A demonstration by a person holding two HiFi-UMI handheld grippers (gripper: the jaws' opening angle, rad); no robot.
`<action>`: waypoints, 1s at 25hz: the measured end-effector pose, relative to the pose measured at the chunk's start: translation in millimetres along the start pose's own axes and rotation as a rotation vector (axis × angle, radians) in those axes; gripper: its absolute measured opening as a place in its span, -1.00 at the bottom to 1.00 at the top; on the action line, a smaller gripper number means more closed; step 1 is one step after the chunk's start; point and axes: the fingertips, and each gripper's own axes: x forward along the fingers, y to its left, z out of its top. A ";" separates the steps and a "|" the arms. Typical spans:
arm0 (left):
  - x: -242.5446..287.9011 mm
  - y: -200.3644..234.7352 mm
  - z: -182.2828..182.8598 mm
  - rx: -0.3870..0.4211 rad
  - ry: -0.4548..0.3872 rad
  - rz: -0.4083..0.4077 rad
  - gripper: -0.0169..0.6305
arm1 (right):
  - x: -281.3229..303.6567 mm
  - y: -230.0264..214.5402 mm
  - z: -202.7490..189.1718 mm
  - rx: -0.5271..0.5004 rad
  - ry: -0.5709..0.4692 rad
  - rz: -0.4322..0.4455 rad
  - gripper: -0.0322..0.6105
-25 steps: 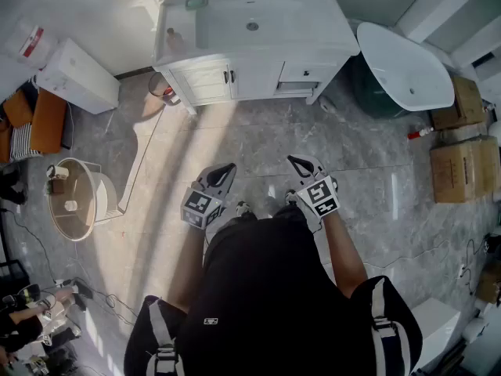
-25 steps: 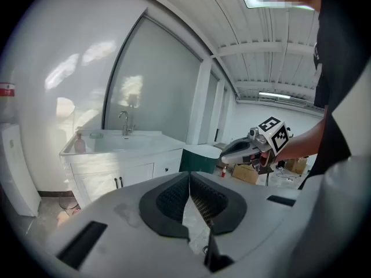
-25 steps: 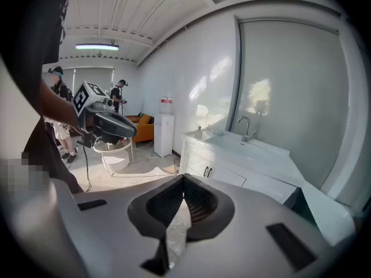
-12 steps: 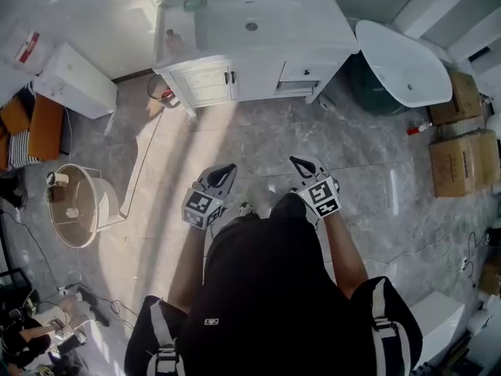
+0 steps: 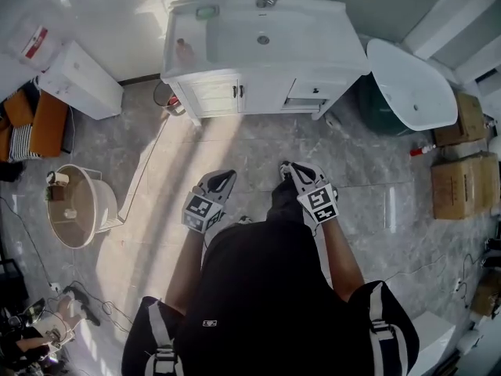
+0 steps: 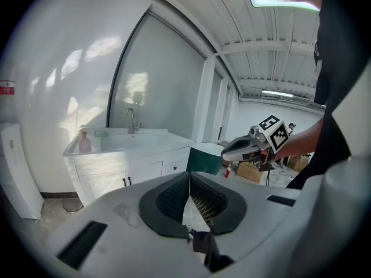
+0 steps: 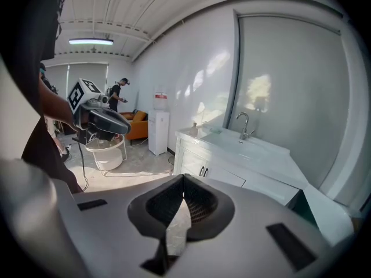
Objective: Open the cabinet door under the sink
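Left gripper (image 6: 188, 177): looking along it, you see its two fingers pressed together at the tips with nothing between them. Only floor shows through the narrow gap behind the tips.
Right gripper (image 7: 184, 179): likewise closed tip to tip and holding nothing.
Your hold: the head view puts both grippers in front of your body, side by side but apart, pointing towards the cabinet over grey floor (image 5: 258, 151).
Cross views: each gripper view catches the other gripper from the side, marker cube included. The head view gives only their backs from above.
Cabinet doors (image 5: 213, 97): they sit under the sink, both shut, with two dark handles (image 5: 236, 91) close together at the middle seam. They are well apart from both grippers.
Drawer (image 5: 313, 91): it is to the right of the doors and clearest from the head.
Sink (image 5: 262, 41): the head view looks straight down into the white basin, while the gripper views show only its rim.
Faucet (image 7: 243, 123): it stands upright at the back of the basin. Its arch shows in both gripper views, but the head view gives only its top.
Bottle (image 6: 84, 142): it stands on the left end of the counter.
Bathtub (image 5: 411, 84): it is white and stands right of the cabinet. Only the head view shows it whole.
Boxes (image 5: 458, 182): cardboard, on the floor beyond the tub.
Water dispenser (image 7: 159, 131): it stands left of the cabinet, and the right gripper view shows it upright.
Couch (image 7: 136, 126): it is orange and farther back, with a person (image 7: 117, 97) standing near it. Only the right gripper view shows that person.
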 end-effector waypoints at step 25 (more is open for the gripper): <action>121.3 139.7 3.4 -0.217 -0.006 0.385 -0.90 | 205.2 -113.1 20.9 -0.158 0.086 0.456 -0.71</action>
